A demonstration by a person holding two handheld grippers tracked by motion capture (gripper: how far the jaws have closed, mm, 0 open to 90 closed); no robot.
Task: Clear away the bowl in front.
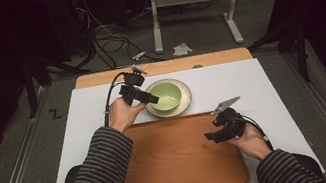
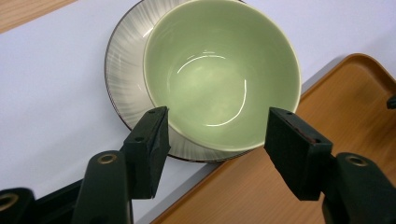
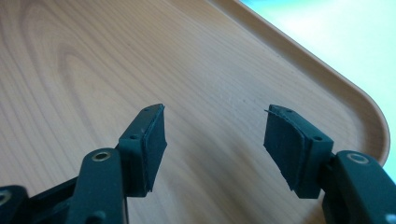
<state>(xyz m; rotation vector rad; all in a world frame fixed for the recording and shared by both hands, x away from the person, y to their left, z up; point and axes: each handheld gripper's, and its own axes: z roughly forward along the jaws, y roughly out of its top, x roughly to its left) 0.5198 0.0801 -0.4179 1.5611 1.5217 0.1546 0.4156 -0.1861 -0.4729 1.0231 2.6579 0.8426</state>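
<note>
Green bowl [image 2: 219, 74] sits on grey ribbed plate [image 2: 122, 70], on white mat [image 1: 231, 84] just beyond wooden tray [image 1: 178, 160]. Left gripper [image 2: 215, 135] spread wide, jaws either side of bowl's near rim. Right gripper [image 3: 215, 135] spread wide, empty, above tray.

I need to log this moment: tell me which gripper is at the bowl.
The left gripper. Its open jaws stand on either side of the green bowl on the plate, while the right gripper hangs open over the bare wooden tray.
</note>
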